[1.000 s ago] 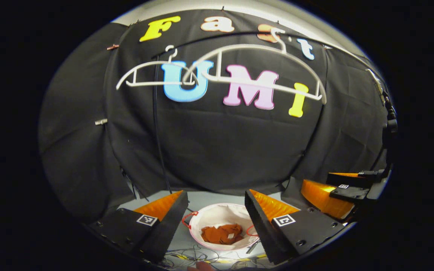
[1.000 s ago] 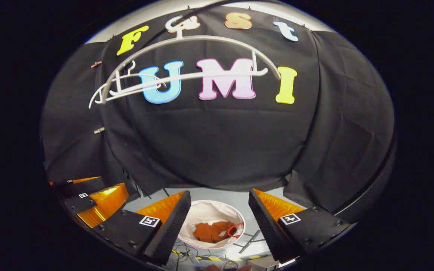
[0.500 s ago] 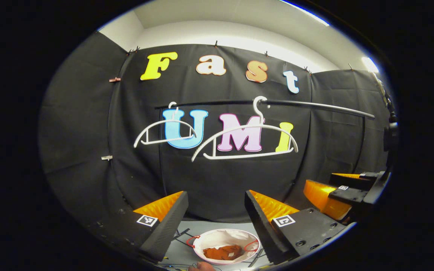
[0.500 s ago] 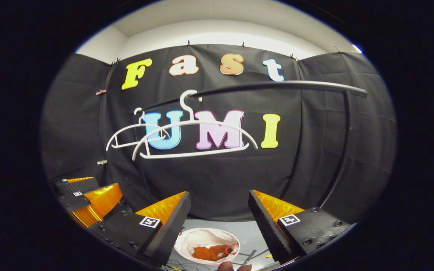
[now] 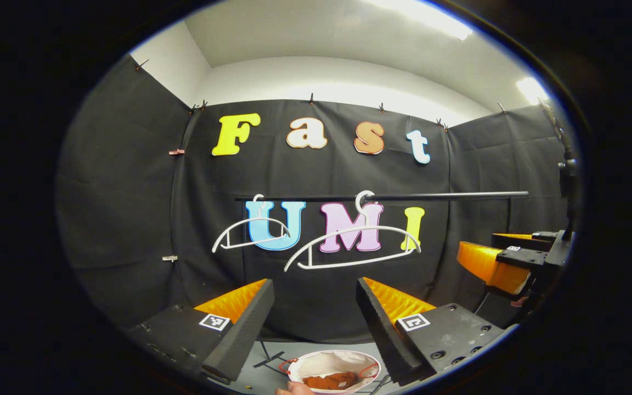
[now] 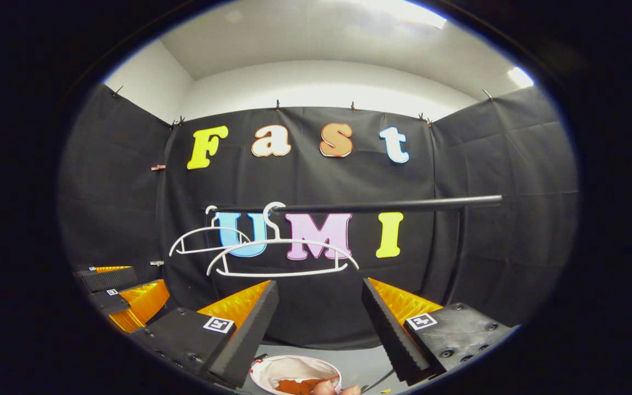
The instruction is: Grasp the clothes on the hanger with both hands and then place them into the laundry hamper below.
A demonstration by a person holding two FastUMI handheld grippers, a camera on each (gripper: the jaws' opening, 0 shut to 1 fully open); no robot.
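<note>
While the orange clothes [image 5: 331,379] fill the hamper [image 5: 316,362], both hangers [image 6: 283,260] hang bare.

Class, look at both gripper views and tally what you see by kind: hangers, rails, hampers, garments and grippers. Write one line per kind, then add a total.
Hangers: 2, a small white hanger and a large white hanger
Rails: 1, the black rail
Hampers: 1, the laundry hamper
Garments: 1, the rust-orange garment in the hamper
Grippers: 2, the left gripper and the right gripper
Total: 7

No readable text: the gripper fingers [image 5: 214,321] [image 6: 423,321] carry only small black-and-white square marker tags, without letters.
</note>
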